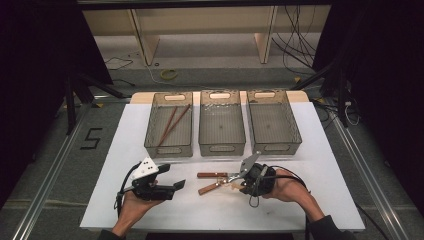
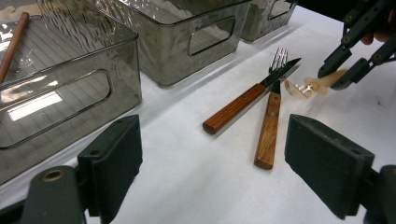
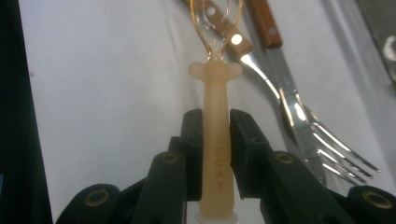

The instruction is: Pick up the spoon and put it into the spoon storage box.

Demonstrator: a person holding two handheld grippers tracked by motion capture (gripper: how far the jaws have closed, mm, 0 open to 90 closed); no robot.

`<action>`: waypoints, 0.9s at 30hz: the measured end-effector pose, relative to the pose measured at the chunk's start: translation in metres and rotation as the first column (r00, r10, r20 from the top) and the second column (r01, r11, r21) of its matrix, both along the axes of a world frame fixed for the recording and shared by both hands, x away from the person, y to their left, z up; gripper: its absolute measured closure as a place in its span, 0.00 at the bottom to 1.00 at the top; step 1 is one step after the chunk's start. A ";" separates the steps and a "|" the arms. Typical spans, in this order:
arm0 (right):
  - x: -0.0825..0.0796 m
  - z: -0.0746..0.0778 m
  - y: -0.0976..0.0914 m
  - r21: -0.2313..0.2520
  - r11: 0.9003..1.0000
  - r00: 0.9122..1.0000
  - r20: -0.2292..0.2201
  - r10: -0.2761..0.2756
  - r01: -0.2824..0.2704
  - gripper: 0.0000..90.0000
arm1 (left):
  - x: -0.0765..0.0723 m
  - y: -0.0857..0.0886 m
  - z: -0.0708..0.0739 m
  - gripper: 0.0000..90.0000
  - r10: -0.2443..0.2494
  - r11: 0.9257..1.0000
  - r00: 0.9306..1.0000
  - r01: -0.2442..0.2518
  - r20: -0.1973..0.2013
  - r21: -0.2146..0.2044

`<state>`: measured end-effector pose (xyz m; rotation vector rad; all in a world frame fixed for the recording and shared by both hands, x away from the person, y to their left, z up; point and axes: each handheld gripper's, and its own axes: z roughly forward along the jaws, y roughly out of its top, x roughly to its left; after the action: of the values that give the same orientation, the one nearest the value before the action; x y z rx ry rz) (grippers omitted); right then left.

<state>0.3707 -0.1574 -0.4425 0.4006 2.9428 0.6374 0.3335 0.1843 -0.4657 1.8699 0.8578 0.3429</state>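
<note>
3 smoky see-through bins in a row across the upper middle of the high view: left bin (image 1: 169,125) w/ a pair of brown chopsticks (image 1: 172,125) lying diagonally inside, middle bin (image 1: 221,124) & right bin (image 1: 273,122) next to it, all close together. Below them, centre of frame, a wood-handled knife (image 1: 214,175) & wood-handled fork (image 1: 210,187) lie on the white counter (image 1: 125,150), metal ends meeting at the right, handles spreading left. Yellow ring (image 1: 169,74) on the floor at upper centre-left; black "5" mark (image 1: 91,138) on the floor at left.

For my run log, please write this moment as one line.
right gripper: shut on pale spoon handle | left gripper: open, holds nothing | fork, knife: on table | chopsticks: in left bin
</note>
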 end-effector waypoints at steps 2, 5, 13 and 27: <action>0.002 0.002 -0.001 0.029 0.999 1.000 0.006 -0.027 0.027 0.85 | 0.000 0.000 0.000 0.20 0.000 1.000 1.000 0.000 0.000 -0.001; 0.005 0.006 -0.003 0.060 0.996 0.998 0.012 -0.064 0.064 0.85 | 0.000 0.000 0.000 0.21 0.003 1.000 1.000 -0.003 0.004 -0.003; 0.013 0.013 -0.003 0.139 0.985 0.994 0.029 -0.108 0.103 0.85 | 0.000 0.002 0.000 0.20 0.011 1.000 1.000 -0.011 0.008 -0.013; 0.035 0.031 0.006 0.239 0.956 0.981 0.053 -0.187 0.170 0.85 | 0.000 0.006 0.001 0.20 0.023 0.999 1.000 -0.023 0.018 -0.046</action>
<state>0.4055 -0.1511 -0.4117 0.6411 2.7272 0.9539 0.3340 0.1899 -0.4651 1.8130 0.8682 0.3516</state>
